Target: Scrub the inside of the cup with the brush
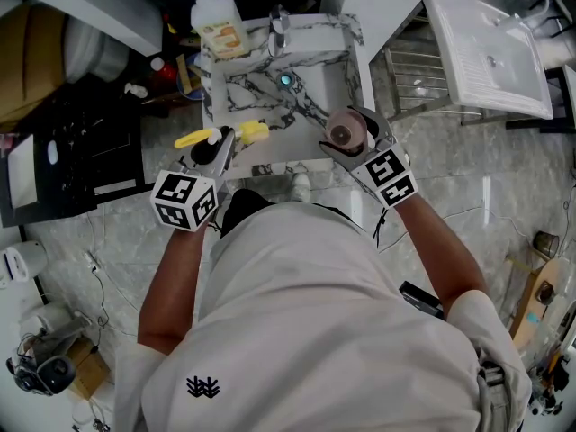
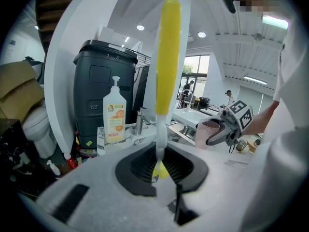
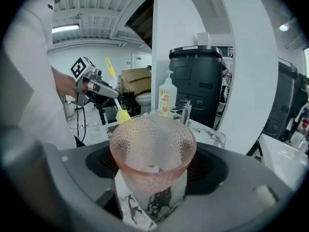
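A pink, dimpled cup [image 1: 343,131] is held over the sink's front right corner, and my right gripper [image 1: 346,140] is shut on it. In the right gripper view the cup [image 3: 153,144] fills the space between the jaws, its mouth facing away from the camera. My left gripper [image 1: 219,148] is shut on the thin white stem of a yellow brush [image 1: 254,132] at the sink's front left. In the left gripper view the brush [image 2: 168,57] stands upright out of the jaws. Brush and cup are apart, with nothing inside the cup.
The small marble sink [image 1: 241,86] has a faucet [image 1: 280,27] and a soap bottle [image 1: 220,25] at its back edge. A white basin [image 1: 490,52] and a metal rack [image 1: 416,77] are on the right. A black bin [image 2: 101,95] stands behind the sink.
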Motion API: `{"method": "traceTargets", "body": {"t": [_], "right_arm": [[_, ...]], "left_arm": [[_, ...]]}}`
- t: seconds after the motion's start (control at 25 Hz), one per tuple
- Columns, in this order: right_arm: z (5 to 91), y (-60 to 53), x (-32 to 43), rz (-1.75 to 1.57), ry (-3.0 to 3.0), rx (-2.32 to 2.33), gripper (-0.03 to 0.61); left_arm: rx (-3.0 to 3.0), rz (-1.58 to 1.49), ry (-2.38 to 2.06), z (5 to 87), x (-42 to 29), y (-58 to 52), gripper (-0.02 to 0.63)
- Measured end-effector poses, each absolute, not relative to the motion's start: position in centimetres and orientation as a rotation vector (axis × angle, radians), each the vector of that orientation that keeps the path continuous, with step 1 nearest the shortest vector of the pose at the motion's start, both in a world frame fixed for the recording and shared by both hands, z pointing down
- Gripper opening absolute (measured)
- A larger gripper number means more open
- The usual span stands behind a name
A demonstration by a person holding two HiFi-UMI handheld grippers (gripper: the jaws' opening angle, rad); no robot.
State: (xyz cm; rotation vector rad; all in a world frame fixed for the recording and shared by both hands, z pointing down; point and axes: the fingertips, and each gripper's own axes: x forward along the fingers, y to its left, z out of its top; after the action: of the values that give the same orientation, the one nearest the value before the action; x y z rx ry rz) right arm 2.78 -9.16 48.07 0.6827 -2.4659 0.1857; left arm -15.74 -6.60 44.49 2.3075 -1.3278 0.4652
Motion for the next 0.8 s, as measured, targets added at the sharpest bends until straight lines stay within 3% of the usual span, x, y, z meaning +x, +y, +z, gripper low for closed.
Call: {"method": "traceTargets", "body": {"t": [0.8], "right_arm": [[48.4, -10.3, 2.8, 0.199, -2.457, 0.724, 0.399]], "left_arm": [[2.320, 0.471, -1.297, 44.6, -15.8, -7.5, 0.037]]}}
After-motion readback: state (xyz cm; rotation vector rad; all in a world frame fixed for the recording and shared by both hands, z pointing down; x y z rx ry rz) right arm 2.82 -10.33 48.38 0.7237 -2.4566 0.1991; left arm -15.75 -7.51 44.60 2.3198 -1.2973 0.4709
